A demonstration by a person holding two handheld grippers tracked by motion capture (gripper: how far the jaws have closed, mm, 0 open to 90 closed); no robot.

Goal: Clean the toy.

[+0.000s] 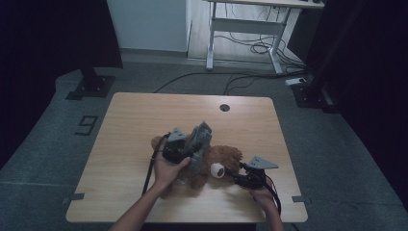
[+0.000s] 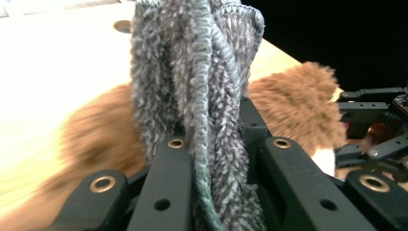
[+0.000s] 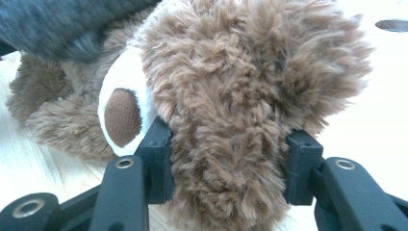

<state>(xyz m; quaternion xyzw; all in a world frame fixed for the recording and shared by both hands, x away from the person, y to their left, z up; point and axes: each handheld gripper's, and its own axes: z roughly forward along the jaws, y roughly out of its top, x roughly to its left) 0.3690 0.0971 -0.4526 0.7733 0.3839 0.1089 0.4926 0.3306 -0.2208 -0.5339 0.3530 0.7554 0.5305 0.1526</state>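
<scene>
A fuzzy grey knit cloth (image 2: 202, 96) filled the space right in front of the left gripper view. The left gripper (image 1: 179, 150) had its black jaws squeezed tight on that cloth. From the high view, the cloth stood up in a bunch over the middle of the teddy bear (image 1: 219, 166). It looked like a little sweater or wrap for the bear, but that was hard to tell for sure.

The brown teddy bear lay on the wooden table (image 1: 134, 125), near the front edge. Its white nose patch (image 3: 122, 115) pointed toward the person. The right gripper (image 1: 248, 177) had its jaws partway closed on a furry part of the bear's head (image 3: 231, 144), and both pads pressed into the fur. So one gripper held the bear down while the other pulled at the cloth.

The job looked about half done. The cloth was lifted and bunched, but part of it seemed to hang onto the bear's body. What was left was to get the cloth all the way on or off; the pictures did not show which.
</scene>
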